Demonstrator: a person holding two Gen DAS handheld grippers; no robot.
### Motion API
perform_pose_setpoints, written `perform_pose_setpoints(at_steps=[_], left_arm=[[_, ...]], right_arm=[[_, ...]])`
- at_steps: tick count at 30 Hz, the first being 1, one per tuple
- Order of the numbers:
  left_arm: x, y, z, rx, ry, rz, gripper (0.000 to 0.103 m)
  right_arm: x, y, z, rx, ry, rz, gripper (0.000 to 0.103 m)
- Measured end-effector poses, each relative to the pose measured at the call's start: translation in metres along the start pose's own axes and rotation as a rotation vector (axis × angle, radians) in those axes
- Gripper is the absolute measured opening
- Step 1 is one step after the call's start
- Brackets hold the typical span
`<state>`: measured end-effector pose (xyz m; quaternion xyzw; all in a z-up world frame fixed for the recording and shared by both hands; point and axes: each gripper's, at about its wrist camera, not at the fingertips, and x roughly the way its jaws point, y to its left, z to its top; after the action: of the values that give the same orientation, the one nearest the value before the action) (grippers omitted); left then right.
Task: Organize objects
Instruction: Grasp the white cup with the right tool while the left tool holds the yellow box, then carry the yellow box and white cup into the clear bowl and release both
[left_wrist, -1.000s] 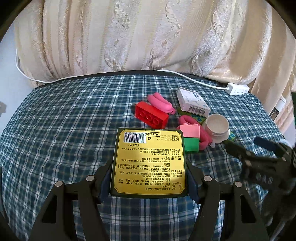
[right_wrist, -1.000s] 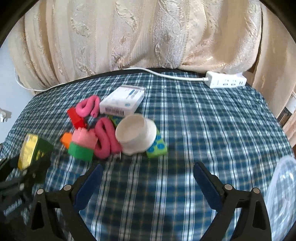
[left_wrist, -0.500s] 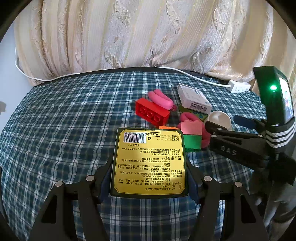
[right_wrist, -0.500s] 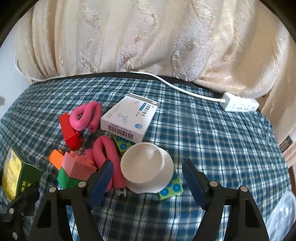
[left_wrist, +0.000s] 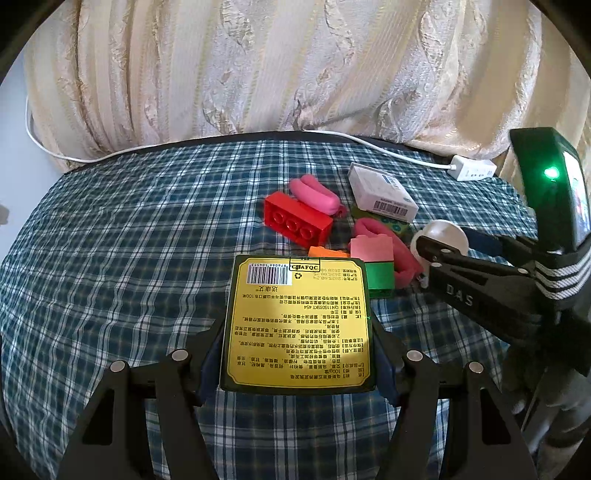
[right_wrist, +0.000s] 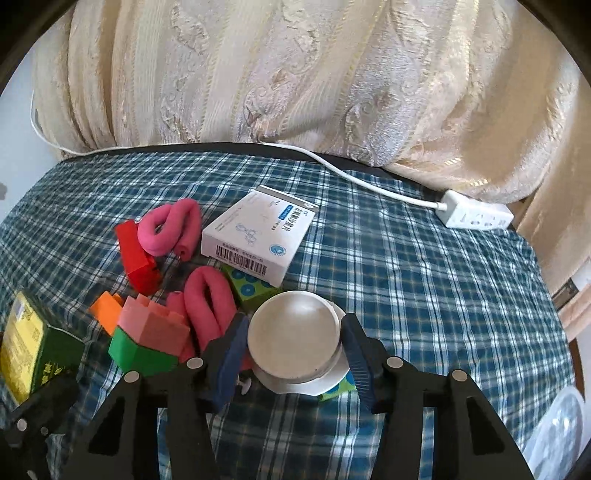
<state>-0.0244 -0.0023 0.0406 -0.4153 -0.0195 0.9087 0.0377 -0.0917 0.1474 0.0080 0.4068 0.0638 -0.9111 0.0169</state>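
Right wrist alone shows the white box (right_wrist: 258, 236) front (barcode nearest)

Two low wrist views facing the cream curtain (left_wrist: 295, 66) across the plaid tablecloth (left_wrist: 110, 258)

The left view looks forward from close above the cloth, a yellow box (left_wrist: 299, 325) filling its lower centre and the right gripper (left_wrist: 443, 251) entering at right of frame; the right view sits nearer the toy cluster, with a white cup (right_wrist: 295, 336) close at lower centre and the same yellow box at its lower left edge, and both share the red brick (left_wrist: 295, 223), white carton (right_wrist: 258, 236) and power strip (right_wrist: 476, 214) at upper right
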Motion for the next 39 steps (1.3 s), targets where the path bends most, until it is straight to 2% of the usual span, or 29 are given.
perform_pose_setpoints(at_steps=[13,23,39], left_arm=[[-0.013,-0.017,-0.004,0.047,-0.029,-0.031,0.067],[-0.022,-0.04,-0.007,0.116,-0.048,-0.041,0.067],[-0.039,-0.122,-0.014,0.273,-0.064,-0.078,0.067]], right_arm=[[-0.065,-0.028,-0.032,0.126,-0.081,0.013,0.054],[-0.106,-0.073,-0.065,0.244,-0.121,-0.032,0.054],[-0.153,-0.168,-0.114,0.428,-0.19,-0.132,0.054]])
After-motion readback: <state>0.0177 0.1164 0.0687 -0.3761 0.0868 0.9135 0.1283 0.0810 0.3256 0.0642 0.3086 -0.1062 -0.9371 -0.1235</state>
